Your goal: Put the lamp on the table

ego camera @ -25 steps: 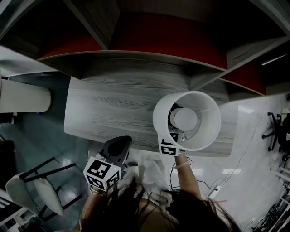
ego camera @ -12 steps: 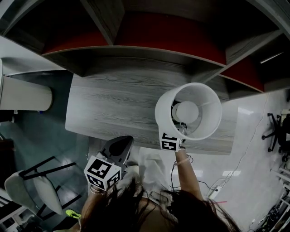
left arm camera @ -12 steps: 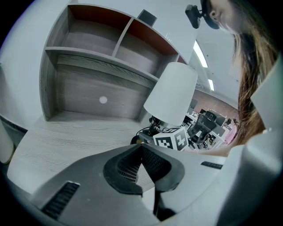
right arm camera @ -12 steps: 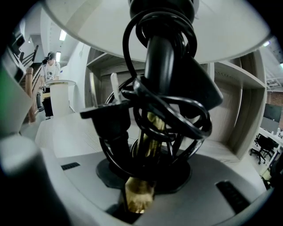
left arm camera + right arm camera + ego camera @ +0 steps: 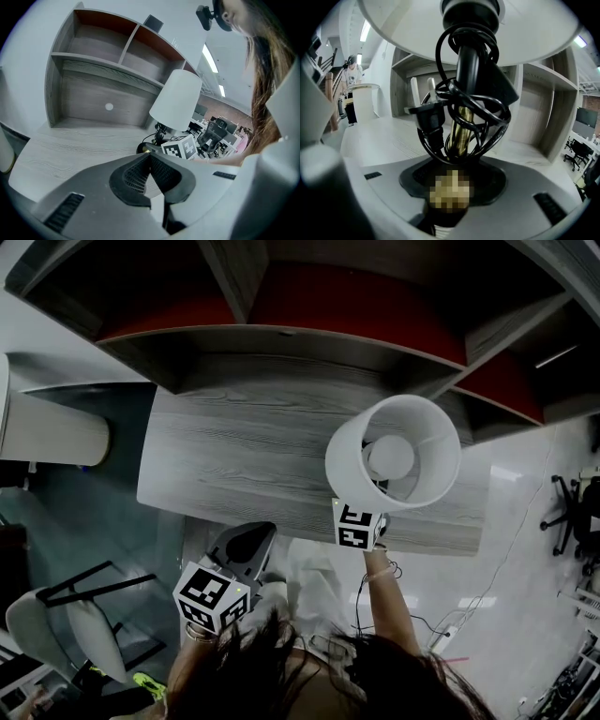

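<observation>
jaws of right gripper just opened wide, lamp stem between them; release step, lamp seems down on worktop; next: back out clear of cord; left gripper jaws closed, empty

A table lamp with a white drum shade is seen standing upright on a grey wood-grain table, near its front right corner, with the shade's open top turned toward the camera. The right gripper is held at the table's front edge, its marker cube just below the shade's near rim. Its jaws have just been opening, with the lamp's stem between them. The left gripper is held off the table's front edge, apart from the lamp. A shelf unit with red back panels is set behind the table. A white chair is seen at lower left, and a power strip on the pale floor.
</observation>
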A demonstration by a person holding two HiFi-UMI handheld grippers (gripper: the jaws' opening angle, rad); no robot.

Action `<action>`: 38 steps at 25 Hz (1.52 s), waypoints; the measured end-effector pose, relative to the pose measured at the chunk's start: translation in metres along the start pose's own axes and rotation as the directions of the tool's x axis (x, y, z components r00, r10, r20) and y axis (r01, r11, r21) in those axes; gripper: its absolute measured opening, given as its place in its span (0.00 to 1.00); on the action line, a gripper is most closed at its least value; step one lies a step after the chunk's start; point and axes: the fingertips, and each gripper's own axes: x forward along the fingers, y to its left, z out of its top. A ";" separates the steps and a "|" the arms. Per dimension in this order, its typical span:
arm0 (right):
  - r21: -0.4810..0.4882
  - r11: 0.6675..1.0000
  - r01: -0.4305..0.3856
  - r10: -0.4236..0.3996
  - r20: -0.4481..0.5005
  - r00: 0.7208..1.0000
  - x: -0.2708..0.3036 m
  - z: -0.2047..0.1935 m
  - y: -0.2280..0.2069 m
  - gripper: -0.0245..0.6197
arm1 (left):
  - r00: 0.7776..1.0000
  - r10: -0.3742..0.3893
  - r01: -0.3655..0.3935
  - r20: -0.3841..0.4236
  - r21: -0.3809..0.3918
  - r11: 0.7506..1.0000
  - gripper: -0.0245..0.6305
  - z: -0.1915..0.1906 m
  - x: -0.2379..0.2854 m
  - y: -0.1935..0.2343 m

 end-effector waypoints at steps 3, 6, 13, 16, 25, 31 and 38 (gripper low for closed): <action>0.010 1.000 0.005 -0.005 -0.011 1.000 -0.004 -0.005 0.000 0.26 | 1.000 -0.006 0.006 0.002 0.005 1.000 0.04 -0.003 -0.004 -0.002; 0.020 1.000 0.012 -0.011 -0.026 1.000 -0.010 -0.010 0.000 0.26 | 1.000 -0.014 0.014 0.010 0.013 1.000 0.04 -0.003 -0.007 -0.006; 0.052 0.998 0.033 -0.030 -0.054 0.998 -0.031 -0.020 0.000 0.26 | 0.999 -0.027 0.026 0.023 0.026 0.999 0.04 -0.011 -0.022 -0.014; 0.062 0.997 0.035 -0.031 -0.060 0.998 -0.041 -0.022 0.004 0.26 | 0.999 -0.027 0.027 0.026 0.029 0.999 0.04 -0.016 -0.032 -0.016; 0.074 0.996 0.044 -0.040 -0.053 0.998 -0.072 -0.022 0.019 0.26 | 0.998 -0.046 0.044 0.041 0.051 0.998 0.04 -0.027 -0.058 -0.029; 0.081 0.996 0.047 -0.042 -0.061 0.997 -0.095 -0.026 0.029 0.26 | 0.996 -0.064 0.060 0.058 0.069 0.996 0.04 -0.032 -0.075 -0.040; 0.078 0.995 0.065 -0.063 -0.037 0.997 -0.122 -0.023 0.041 0.22 | 0.992 -0.084 0.076 0.091 0.089 0.993 0.04 -0.038 -0.096 -0.051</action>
